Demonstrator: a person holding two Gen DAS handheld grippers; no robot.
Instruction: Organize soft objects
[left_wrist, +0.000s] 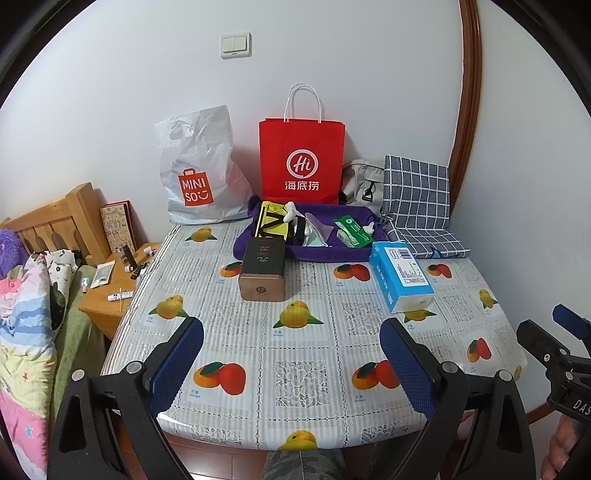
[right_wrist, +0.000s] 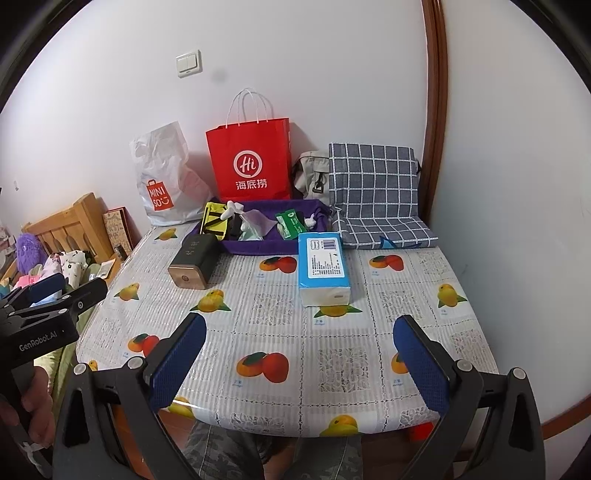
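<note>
**Soft things gathered at the table's far edge, both tongs spread and empty**

A white wall with a light switch backs a table under a fruit-print cover. Along its far edge stand a white plastic bag, a red paper bag and a folded grey checked cloth in the far right corner. Before them lies a purple fabric tray holding small soft items, a green packet among them. A dark box touches the tray's near left corner; a blue tissue pack lies just off its near right corner, on the bare cover.

The left tongs and the right tongs hover over the near edge, jaws wide apart, gripping nothing.

This fits either a sorting still to come or one already finished, so no move is certain. Should the tissue pack need lifting, it would likely go best squeezed across its narrow sides, lightly, since the pack yields; approaching from the near side keeps clear of the tray wall.
</note>
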